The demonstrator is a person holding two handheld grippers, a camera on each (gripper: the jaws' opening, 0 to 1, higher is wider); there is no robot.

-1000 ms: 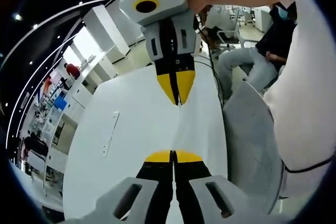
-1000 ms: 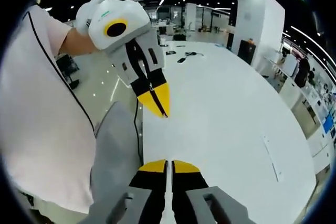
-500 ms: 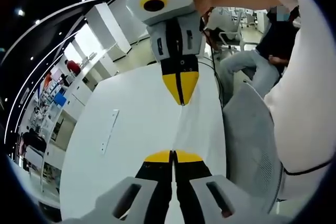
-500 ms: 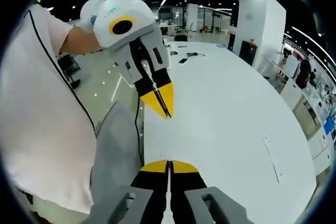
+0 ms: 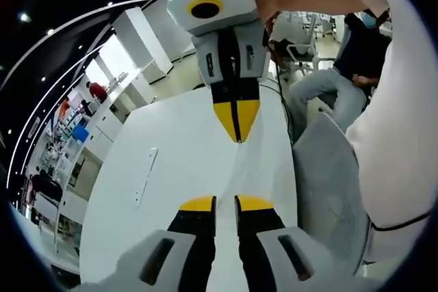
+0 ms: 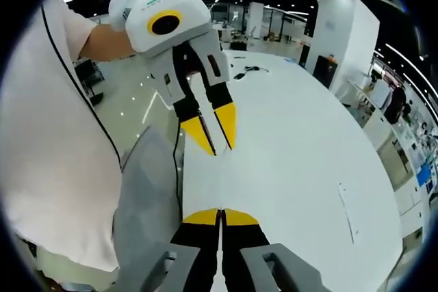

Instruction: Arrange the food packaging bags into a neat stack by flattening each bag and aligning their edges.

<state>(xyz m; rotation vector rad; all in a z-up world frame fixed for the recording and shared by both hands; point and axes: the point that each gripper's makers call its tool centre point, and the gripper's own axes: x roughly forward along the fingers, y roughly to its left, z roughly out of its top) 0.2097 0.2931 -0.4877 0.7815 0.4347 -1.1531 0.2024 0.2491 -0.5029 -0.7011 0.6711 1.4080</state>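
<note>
While right gripper closed, left gripper jaws parted.

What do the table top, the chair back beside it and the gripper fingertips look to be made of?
The table top looks like smooth white laminate or painted board; its faint sheen suggests a satin finish, though the material is uncertain. The chair back seems to be grey woven mesh, showing a fine grid texture. The left gripper has yellow matte fingertips, probably rubber or plastic, on black fingers with white plastic-looking housings.

bag: white, thin, flattened | along near edge of table | outline barely discernible
</note>
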